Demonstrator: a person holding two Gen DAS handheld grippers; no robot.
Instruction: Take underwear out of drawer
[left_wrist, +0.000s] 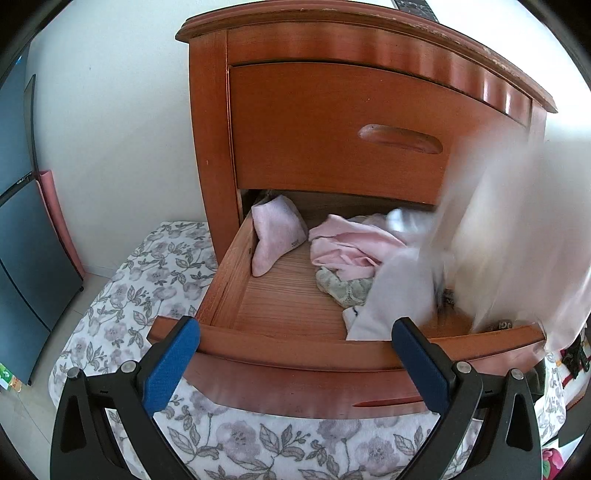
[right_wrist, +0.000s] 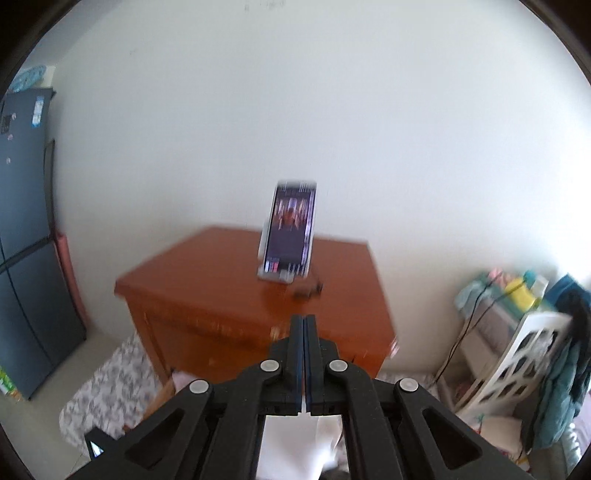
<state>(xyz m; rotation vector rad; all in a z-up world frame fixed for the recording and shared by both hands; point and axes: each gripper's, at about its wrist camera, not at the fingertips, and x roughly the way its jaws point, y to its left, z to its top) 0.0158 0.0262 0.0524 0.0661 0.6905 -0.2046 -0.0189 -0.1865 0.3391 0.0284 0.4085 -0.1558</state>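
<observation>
The lower drawer (left_wrist: 280, 354) of a wooden nightstand (left_wrist: 332, 122) stands pulled out. Inside lie a folded pink piece (left_wrist: 273, 232), a crumpled pink garment (left_wrist: 351, 243) and a pale lace piece (left_wrist: 343, 288). A white underwear garment (left_wrist: 517, 240), blurred by motion, hangs stretched up from the drawer's right side. In the right wrist view my right gripper (right_wrist: 304, 317) is shut on that white cloth (right_wrist: 295, 439), which hangs below its jaws, above the nightstand top. My left gripper (left_wrist: 295, 325) is open at the drawer's front edge, with nothing between its blue pads (left_wrist: 173, 365).
A phone on a stand (right_wrist: 290, 236) sits on the nightstand top. Floral bedding (left_wrist: 147, 280) lies below and left of the drawer. A dark fridge (left_wrist: 22, 240) stands at far left. A white rack with clothes (right_wrist: 517, 350) is at the right.
</observation>
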